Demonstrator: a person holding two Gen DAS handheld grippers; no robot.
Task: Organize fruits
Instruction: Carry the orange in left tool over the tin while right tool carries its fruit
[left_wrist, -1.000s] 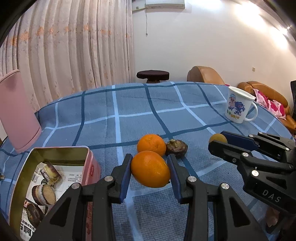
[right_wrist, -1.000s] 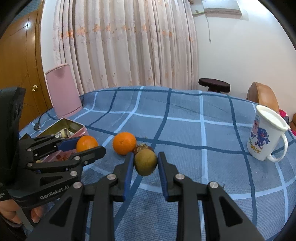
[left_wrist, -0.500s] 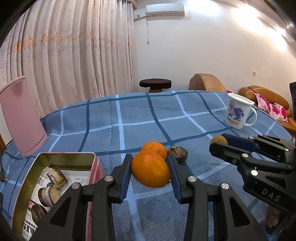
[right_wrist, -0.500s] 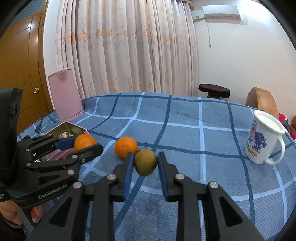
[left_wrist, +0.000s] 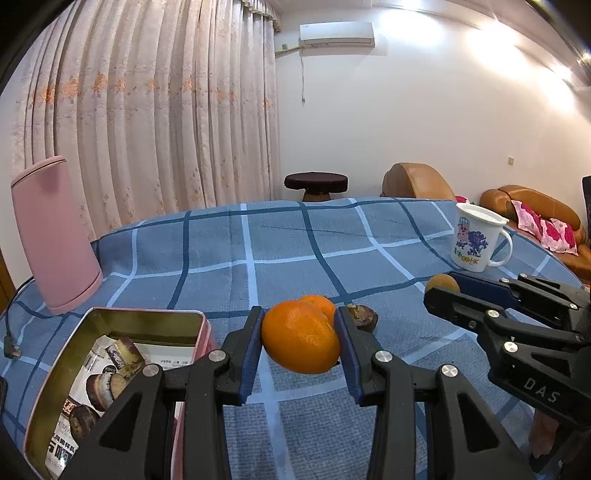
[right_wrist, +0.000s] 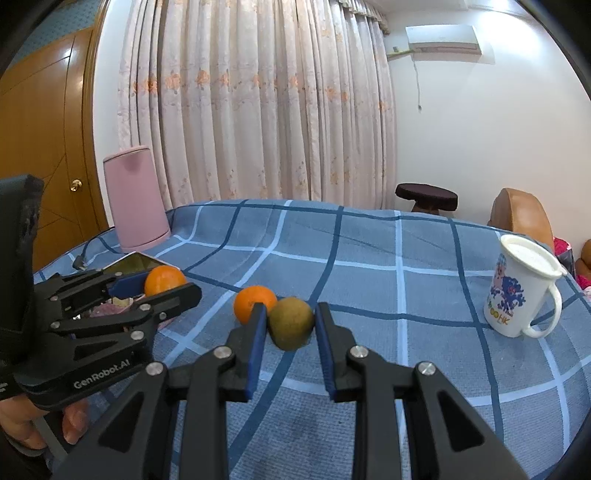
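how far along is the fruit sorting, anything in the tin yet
No loose fruit shows in the tin, only printed paper with pictures on it. In hand: the left gripper grips an orange and the right gripper a kiwi. Left on the cloth: a second orange and a dark wrinkled fruit.

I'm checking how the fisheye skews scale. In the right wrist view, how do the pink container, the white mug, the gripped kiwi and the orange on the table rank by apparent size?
Largest to smallest as they look:
1. pink container
2. white mug
3. kiwi
4. orange on the table

The kiwi sits closer to the camera and partly covers the orange, so their true order is unsure.
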